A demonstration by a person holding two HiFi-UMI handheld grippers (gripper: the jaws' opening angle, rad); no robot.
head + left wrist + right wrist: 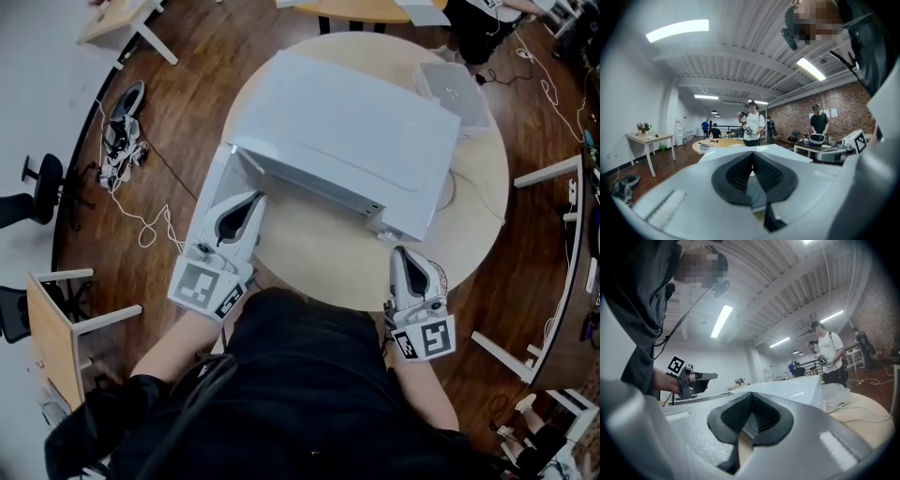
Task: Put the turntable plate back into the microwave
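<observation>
A white microwave (pixel 352 136) stands on the round wooden table (pixel 328 262). Its door (pixel 217 178) hangs open at the front left corner. I cannot see inside it from above, and no turntable plate shows in any view. My left gripper (pixel 255 199) is by the inner side of the open door, its jaws closed together with nothing between them. My right gripper (pixel 398 251) is just off the microwave's front right corner, also shut and empty. In the left gripper view (pixel 752 153) the microwave's top (pixel 780 152) lies just beyond the jaws. The right gripper view (pixel 751 394) shows the microwave (pixel 787 386) too.
A clear plastic container (pixel 455 89) sits behind the microwave at the table's far right, also visible in the right gripper view (pixel 839 397). A white cable (pixel 452 192) trails beside it. Desks, chairs and floor cables (pixel 122 141) ring the table. People stand in the background.
</observation>
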